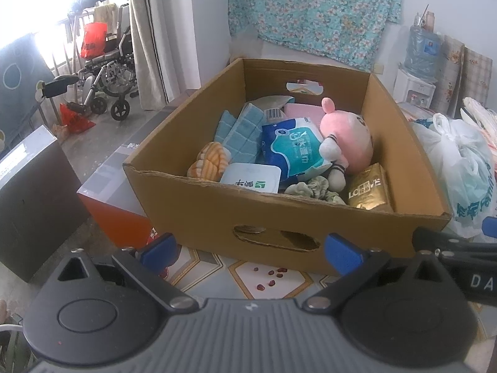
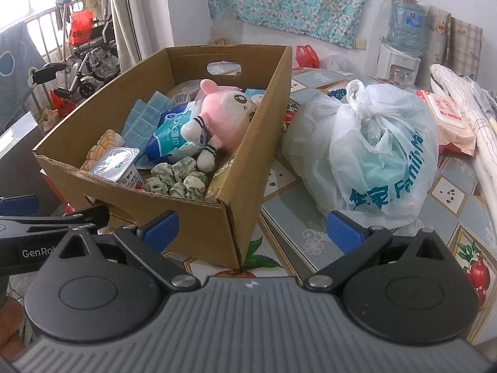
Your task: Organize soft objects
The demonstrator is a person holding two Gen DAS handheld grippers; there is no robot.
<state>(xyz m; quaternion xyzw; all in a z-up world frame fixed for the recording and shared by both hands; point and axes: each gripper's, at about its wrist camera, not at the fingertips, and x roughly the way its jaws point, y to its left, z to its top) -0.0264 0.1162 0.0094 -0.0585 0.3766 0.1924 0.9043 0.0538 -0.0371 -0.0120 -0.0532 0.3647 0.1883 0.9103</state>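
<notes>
Both the left tongs (image 1: 251,255) and right tongs (image 2: 252,230) hang spread wide and empty above the bench (image 2: 310,233). Just beyond stands the cardboard box (image 1: 217,214), holding a green scrunchie (image 2: 177,180), wet-wipe pack (image 1: 292,146) and pink plush doll (image 2: 223,115). Right of it sits a white plastic bag (image 2: 372,155).

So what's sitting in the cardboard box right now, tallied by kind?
Plush toys: 1, pink doll
Cloths: 2, blue and orange striped
Scrunchies: 1, green
Wet-wipe packs: 1, blue
Sealed tubs: 1
Gold packs: 1
Total: 7 clearly visible; more lies underneath.
</notes>
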